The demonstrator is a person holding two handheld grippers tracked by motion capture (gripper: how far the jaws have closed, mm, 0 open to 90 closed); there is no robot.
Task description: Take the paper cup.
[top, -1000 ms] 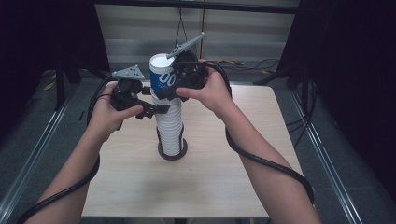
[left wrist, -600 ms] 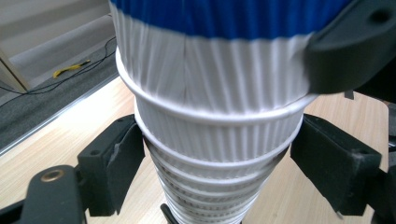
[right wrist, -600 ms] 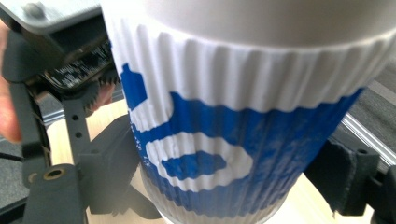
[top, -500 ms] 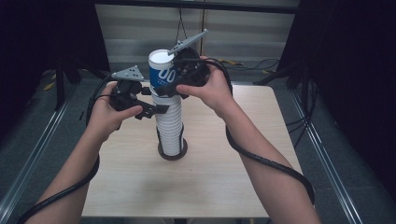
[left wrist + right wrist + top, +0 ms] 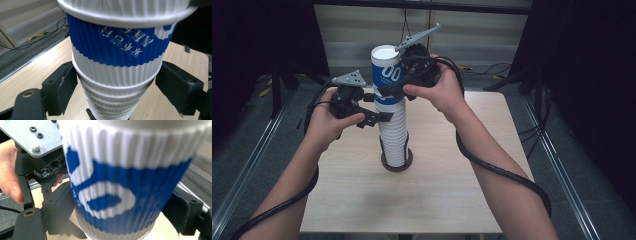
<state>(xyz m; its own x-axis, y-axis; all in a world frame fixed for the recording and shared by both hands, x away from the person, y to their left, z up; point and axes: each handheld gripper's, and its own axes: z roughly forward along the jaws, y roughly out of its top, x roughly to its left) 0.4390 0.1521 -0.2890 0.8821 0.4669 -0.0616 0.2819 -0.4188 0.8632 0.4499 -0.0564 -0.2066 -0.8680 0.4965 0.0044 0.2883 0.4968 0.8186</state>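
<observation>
A tall stack of white ribbed paper cups stands on a dark round base in the middle of the table. My left gripper is shut on the stack's upper part, its pads pressing the cups from both sides. Above them is a cup with a blue printed band. My right gripper is shut on the topmost blue-banded cup, holding it raised at the stack's top. That cup sits between the right gripper's pads.
The light wooden table has bare surface all around the stack. Both grippers' cables trail back along the forearms. Dark floor, metal rails and loose cables lie beyond the table edges. The left gripper's grey plate is close beside the raised cup.
The right gripper has lifted the blue-banded cup a little higher off the stack. The left gripper has stayed clamped on the stack.
</observation>
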